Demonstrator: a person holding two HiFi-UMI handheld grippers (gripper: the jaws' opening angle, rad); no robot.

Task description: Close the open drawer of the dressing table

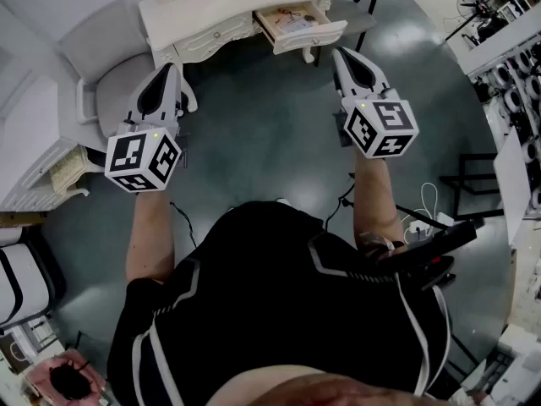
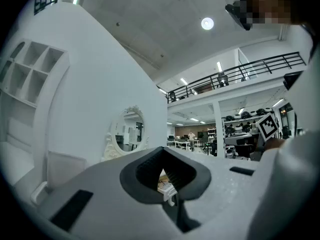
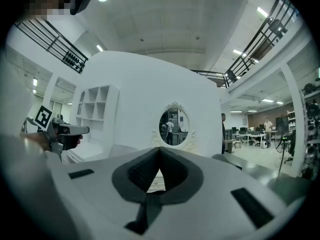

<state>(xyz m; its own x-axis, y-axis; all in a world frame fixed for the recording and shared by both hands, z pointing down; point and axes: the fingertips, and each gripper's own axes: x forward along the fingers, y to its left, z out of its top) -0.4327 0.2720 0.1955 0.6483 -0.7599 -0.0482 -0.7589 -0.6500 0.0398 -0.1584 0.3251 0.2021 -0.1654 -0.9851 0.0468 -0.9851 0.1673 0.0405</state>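
The white dressing table (image 1: 221, 11) stands by the wall. Its drawer (image 1: 302, 26) sticks out open under the surface's front edge, near the right corner. The left tongs (image 1: 175, 70) and right tongs (image 1: 340, 55) are clenched on nothing, well apart from the drawer.

The right gripper (image 3: 160, 153), jaws together and empty, faces an oval mirror (image 3: 174, 126).
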